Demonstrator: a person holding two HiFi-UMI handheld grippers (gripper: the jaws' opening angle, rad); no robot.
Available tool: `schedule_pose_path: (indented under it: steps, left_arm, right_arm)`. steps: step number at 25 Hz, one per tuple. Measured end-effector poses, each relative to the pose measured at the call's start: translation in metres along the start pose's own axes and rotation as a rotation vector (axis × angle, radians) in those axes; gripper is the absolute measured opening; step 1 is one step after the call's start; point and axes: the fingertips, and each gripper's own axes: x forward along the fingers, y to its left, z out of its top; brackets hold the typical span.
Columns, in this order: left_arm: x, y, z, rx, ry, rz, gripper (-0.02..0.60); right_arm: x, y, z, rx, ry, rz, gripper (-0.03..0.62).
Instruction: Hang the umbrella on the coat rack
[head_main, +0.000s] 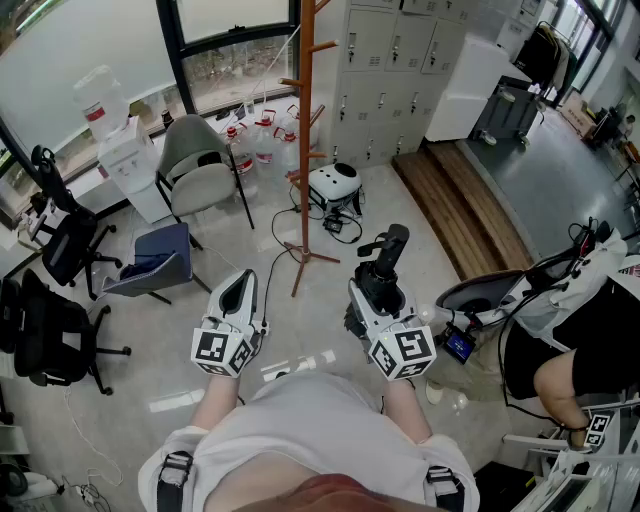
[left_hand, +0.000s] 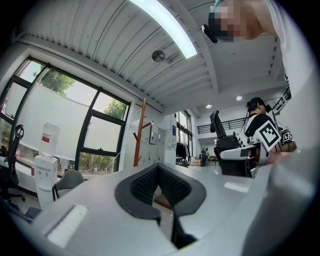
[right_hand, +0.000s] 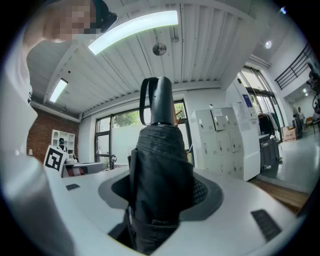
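Note:
The black folded umbrella (head_main: 386, 262) sticks forward out of my right gripper (head_main: 381, 290), which is shut on its folded canopy. In the right gripper view the umbrella (right_hand: 159, 175) fills the gap between the jaws, its handle and wrist strap (right_hand: 161, 102) at the far end. The wooden coat rack (head_main: 307, 150) stands on the floor ahead, slightly left of the umbrella tip, several pegs along its pole. My left gripper (head_main: 240, 287) is held level beside the right one, shut and empty. In the left gripper view the coat rack (left_hand: 140, 132) rises beyond the closed jaws (left_hand: 159, 169).
A grey chair (head_main: 200, 165), a water dispenser (head_main: 120, 140) and water jugs (head_main: 262, 135) stand left of the rack. A white round device (head_main: 335, 185) with cables lies by its base. Black office chairs (head_main: 50, 330) are at the left, a seated person (head_main: 580, 330) at the right, lockers (head_main: 390, 60) behind.

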Motion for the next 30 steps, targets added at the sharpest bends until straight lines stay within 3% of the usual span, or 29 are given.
schedule_pose_path:
  steps: [17, 30]
  left_arm:
    - [0.002, -0.015, -0.002, 0.001, 0.019, 0.032, 0.009]
    - [0.005, -0.059, -0.016, -0.007, 0.055, 0.091, 0.009]
  right_arm:
    - [-0.004, -0.01, 0.005, 0.014, -0.003, 0.038, 0.249]
    - [-0.016, -0.041, -0.007, 0.047, 0.006, 0.112, 0.249]
